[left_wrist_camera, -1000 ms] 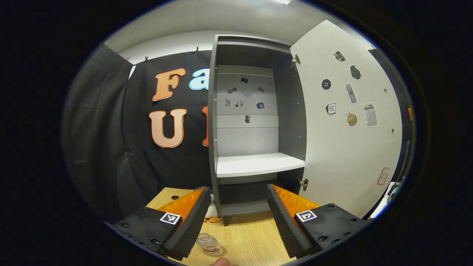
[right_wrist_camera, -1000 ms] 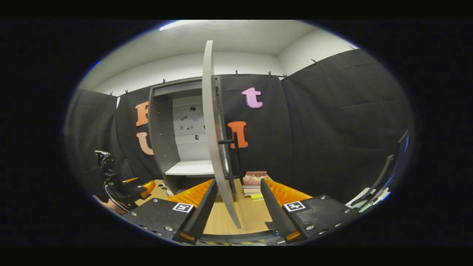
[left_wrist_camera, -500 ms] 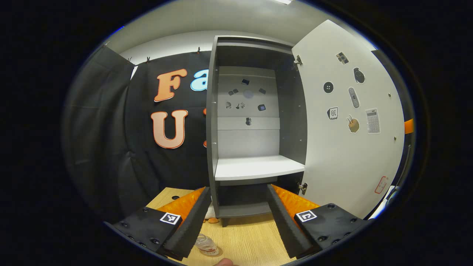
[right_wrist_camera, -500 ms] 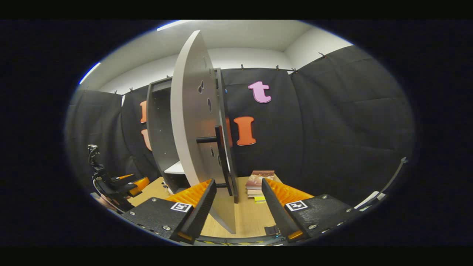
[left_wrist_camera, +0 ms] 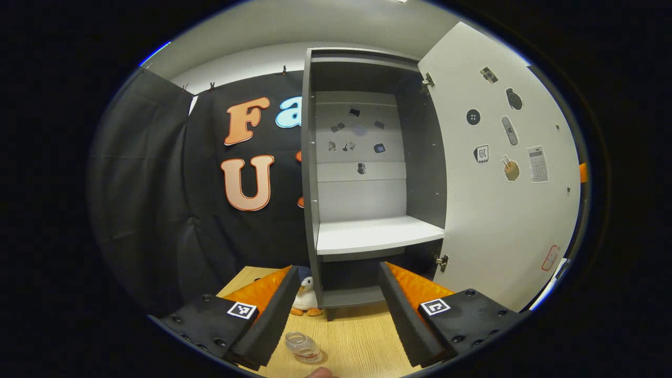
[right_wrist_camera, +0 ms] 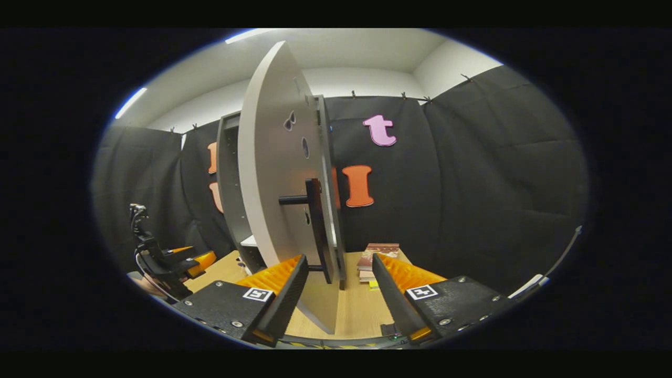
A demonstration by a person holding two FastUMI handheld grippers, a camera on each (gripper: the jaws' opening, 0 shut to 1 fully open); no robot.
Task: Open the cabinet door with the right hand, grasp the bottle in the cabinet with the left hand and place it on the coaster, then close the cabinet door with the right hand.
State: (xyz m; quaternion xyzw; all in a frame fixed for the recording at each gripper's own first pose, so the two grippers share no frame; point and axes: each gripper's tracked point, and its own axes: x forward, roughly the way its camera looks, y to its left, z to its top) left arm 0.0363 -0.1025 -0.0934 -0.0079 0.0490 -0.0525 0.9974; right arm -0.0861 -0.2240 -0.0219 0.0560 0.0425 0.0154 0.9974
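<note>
On the table (left_wrist_camera: 362,336), the bottle (left_wrist_camera: 303,347) sat below the wide-open, empty left gripper (left_wrist_camera: 336,320). The cabinet door (right_wrist_camera: 278,173) had swung partway toward closing since a second earlier; the right gripper (right_wrist_camera: 336,294) gaped beside its handle (right_wrist_camera: 315,226), gripping nothing.

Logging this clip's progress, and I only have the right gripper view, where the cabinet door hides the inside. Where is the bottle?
Observer: In the left gripper view the bottle stands upright on the table, in front of the cabinet, not on its shelf.
Operator: Is the left gripper holding it?
Observer: No. The left gripper has its jaws open, and the bottle sits apart, low beside one finger.
Operator: Anything else near it?
Observer: A toy penguin stands by the cabinet's foot.
</note>
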